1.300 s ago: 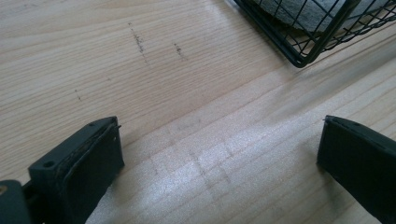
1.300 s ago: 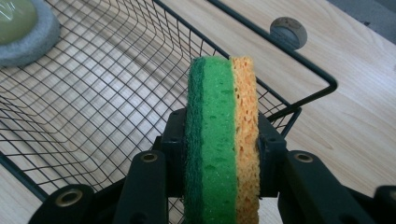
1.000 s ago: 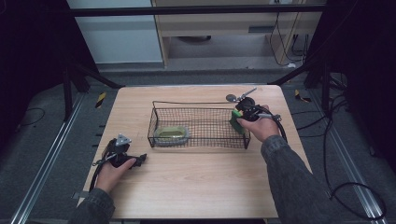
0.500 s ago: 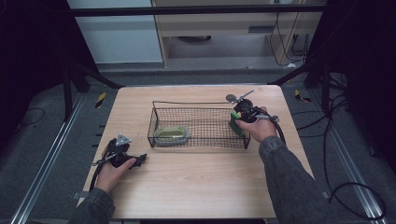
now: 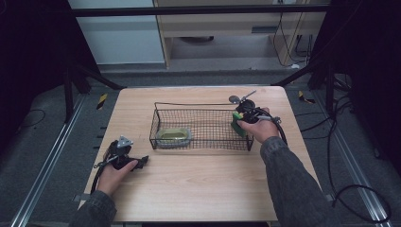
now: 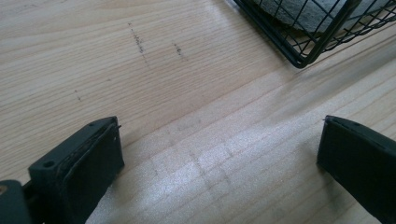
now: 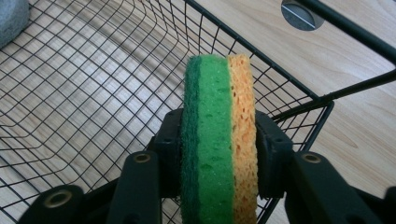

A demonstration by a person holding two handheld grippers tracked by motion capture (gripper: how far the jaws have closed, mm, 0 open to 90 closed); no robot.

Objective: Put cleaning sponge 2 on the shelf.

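Right gripper view: the sponge [image 7: 217,140] stands on edge between the right gripper [image 7: 217,154] pads, green scouring face beside orange foam; its jaws have just been easing open, pads touching it still. It hangs inside the wire basket [image 5: 201,105] at its right end. The left gripper [image 6: 219,154] rests wide open on the table [image 5: 198,184], empty.

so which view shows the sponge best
The right gripper view: the sponge stands on edge between the right gripper pads, green and orange layers plain, above the wire basket. The high view shows a small green patch by the hand.
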